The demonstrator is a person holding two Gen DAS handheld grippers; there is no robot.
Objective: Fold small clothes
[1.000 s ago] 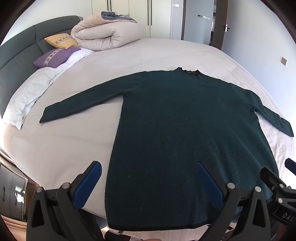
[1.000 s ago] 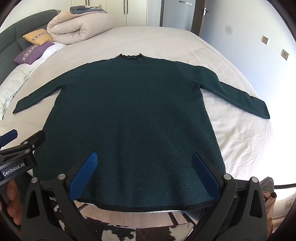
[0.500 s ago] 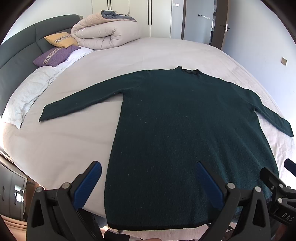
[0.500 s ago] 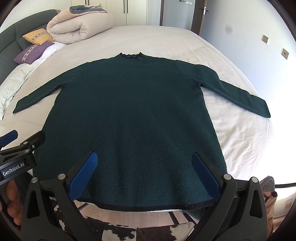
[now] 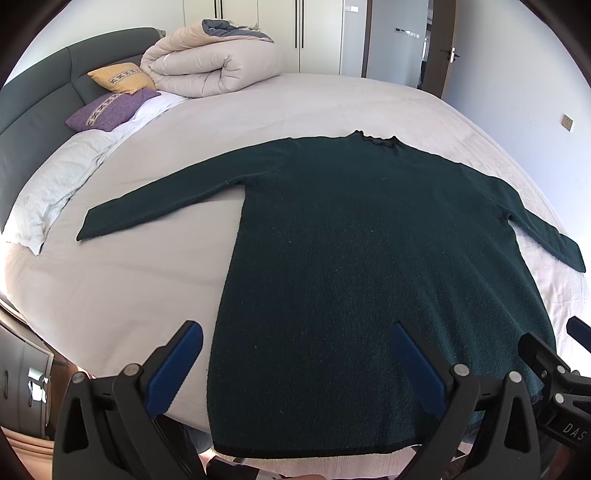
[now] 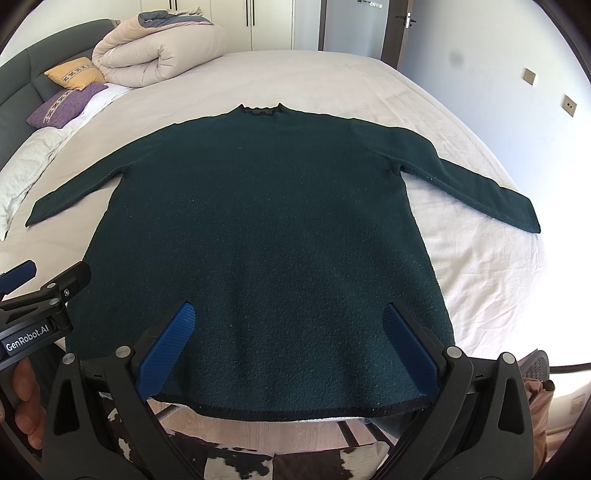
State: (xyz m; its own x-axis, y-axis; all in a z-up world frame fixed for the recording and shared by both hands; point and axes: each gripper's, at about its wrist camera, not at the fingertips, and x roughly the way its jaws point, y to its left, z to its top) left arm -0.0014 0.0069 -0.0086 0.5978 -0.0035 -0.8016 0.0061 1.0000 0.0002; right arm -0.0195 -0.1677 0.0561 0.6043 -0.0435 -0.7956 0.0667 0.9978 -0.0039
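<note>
A big bed (image 5: 314, 107) with a pale sheet fills the room. At its far left corner lie a rolled-up quilt (image 5: 207, 70), a yellow pillow (image 5: 120, 77) and a purple pillow (image 5: 107, 110) by a dark headboard (image 5: 33, 107). White cupboards (image 5: 280, 33) stand behind. Bright light falls on the right edge.

— Bright daylight all over the bed (image 6: 332, 70), and the right edge is blown out to pure white glare.

— Heavy fisheye bend, dark vignette corners; the sweater (image 5: 369, 266) reads sharp, shadows soft.
</note>
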